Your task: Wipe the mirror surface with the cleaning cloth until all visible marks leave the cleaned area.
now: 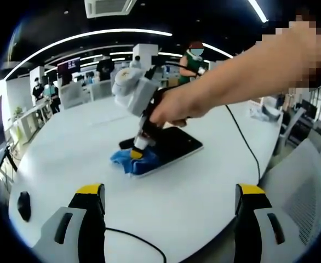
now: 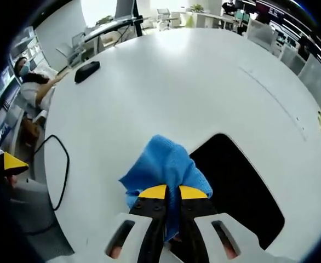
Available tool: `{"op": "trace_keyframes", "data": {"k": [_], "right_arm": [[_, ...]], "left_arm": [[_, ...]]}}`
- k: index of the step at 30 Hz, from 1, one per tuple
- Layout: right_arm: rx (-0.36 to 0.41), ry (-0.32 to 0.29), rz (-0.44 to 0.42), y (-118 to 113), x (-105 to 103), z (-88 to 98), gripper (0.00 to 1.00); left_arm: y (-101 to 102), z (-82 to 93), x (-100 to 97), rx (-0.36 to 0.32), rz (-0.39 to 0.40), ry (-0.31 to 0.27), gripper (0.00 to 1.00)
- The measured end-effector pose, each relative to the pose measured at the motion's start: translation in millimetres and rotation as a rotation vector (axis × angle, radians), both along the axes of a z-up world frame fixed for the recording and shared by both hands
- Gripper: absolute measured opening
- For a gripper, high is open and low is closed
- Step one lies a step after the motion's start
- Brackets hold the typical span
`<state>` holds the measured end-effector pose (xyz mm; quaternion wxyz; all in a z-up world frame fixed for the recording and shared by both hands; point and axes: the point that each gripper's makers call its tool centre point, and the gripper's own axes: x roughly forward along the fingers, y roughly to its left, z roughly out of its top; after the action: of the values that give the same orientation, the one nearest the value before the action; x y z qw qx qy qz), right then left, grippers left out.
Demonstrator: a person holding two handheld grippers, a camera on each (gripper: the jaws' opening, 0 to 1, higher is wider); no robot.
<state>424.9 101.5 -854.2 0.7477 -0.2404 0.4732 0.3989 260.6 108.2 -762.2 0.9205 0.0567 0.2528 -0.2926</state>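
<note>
A dark rectangular mirror (image 1: 177,143) lies flat on the white table (image 1: 204,192). A blue cleaning cloth (image 1: 132,161) rests on its near left corner. A person's hand holds my right gripper (image 1: 138,152), which presses down on the cloth. In the right gripper view the jaws of my right gripper (image 2: 172,193) are shut on the blue cloth (image 2: 163,161), bunched at the mirror's (image 2: 242,189) edge. My left gripper (image 1: 170,201) hovers over the table's near side, short of the mirror, jaws wide apart and nothing between them. Its yellow tip (image 2: 8,162) shows at the far left.
A black mouse-like object (image 1: 23,204) (image 2: 87,71) lies near the table edge. A black cable (image 1: 136,241) (image 2: 59,164) loops across the near table. Chairs (image 1: 300,186), desks and several people stand around the table.
</note>
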Motion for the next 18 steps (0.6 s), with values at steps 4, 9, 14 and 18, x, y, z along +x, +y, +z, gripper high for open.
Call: {"op": "trace_keyframes", "data": {"k": [4,9,14,18], "right_arm": [[-0.004,0.000,0.003,0,8,-0.3,0.02],[-0.009,-0.001,0.008,0,22,-1.1,0.02],[-0.014,-0.001,0.012,1,32,-3.6,0.02],[-0.018,0.000,0.009,0,32,-1.1,0.02]], "left_arm": [[0,0.0,-0.1,0.001,0.000,0.002,0.99],[0,-0.3,0.0,0.002,0.002,0.003,0.99],[0,-0.3,-0.1,-0.002,0.003,0.005,0.99],[0,-0.6,-0.1,-0.001,0.002,0.007,0.99]]}}
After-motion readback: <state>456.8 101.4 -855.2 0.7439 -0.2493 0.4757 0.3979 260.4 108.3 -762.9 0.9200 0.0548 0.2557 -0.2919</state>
